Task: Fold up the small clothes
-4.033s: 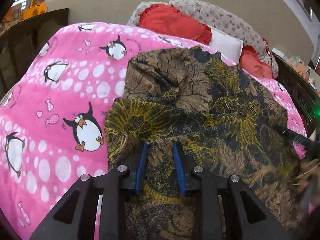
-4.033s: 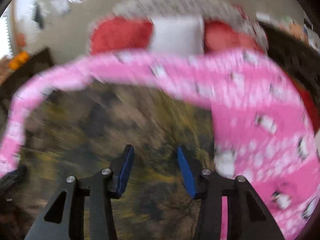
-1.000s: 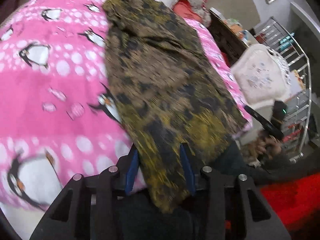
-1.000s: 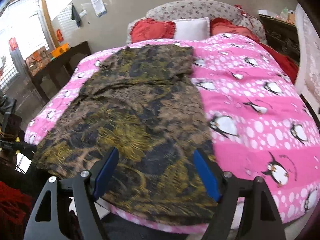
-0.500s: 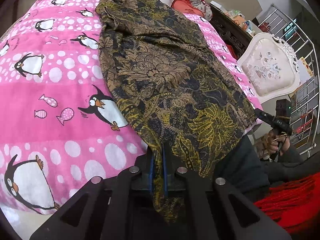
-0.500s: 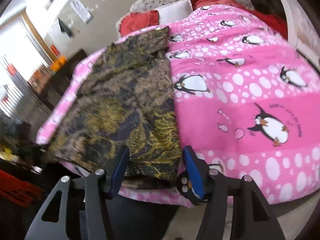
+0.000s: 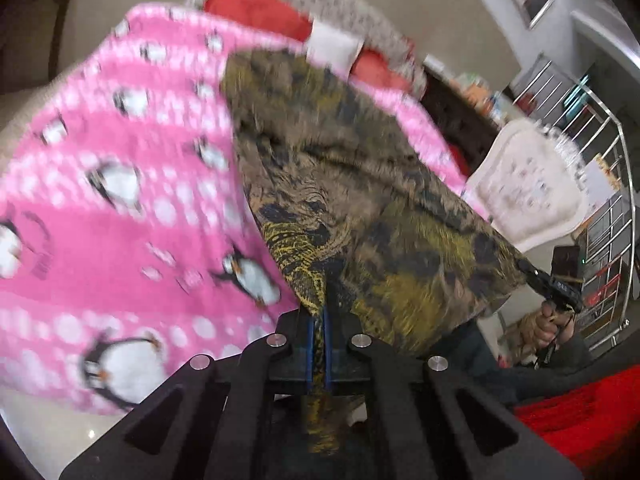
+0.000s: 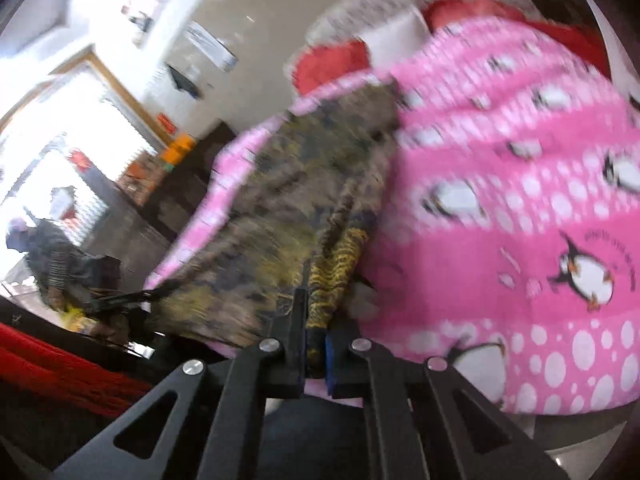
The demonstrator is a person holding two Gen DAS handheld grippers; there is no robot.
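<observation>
Brown-and-gold patterned garment point(image 7: 352, 184) spread lengthwise along a bed, over a pink penguin-print blanket point(image 7: 120, 208). Near hem lifted off the bed edge at both corners, sagging slightly between them, far end lying flat toward the pillows.

Left claw point(image 7: 318, 344) pressed together on the near left corner of the hem, a narrow strip of yellow-scaled print caught between the blue pads point(image 7: 309, 344) and hanging out below them. Fabric fanning up and away from that pinch, to the right and toward the far end of the bed. Blanket bare to the left of the garment.

Right claw point(image 8: 316, 350) likewise clamped on the near right corner, a bunched fold of the garment point(image 8: 304, 200) squeezed between its pads, rising from the claw and running away to the far left. Blanket point(image 8: 520, 200) bare to the right of it.

From the left wrist view, right claw seen at the far right point(image 7: 532, 272), gripped by a hand point(image 7: 548, 326), garment edge stretched to its tip. From the right wrist view, left claw seen dimly at the left point(image 8: 156, 292), garment edge drawn toward it.

Red pillows point(image 7: 256, 12) and a white pillow point(image 7: 334, 50) at the head of the bed, against a pale patterned headboard. Both views blurred. White upholstered chair point(image 7: 528, 192) beyond the right side of the bed.
</observation>
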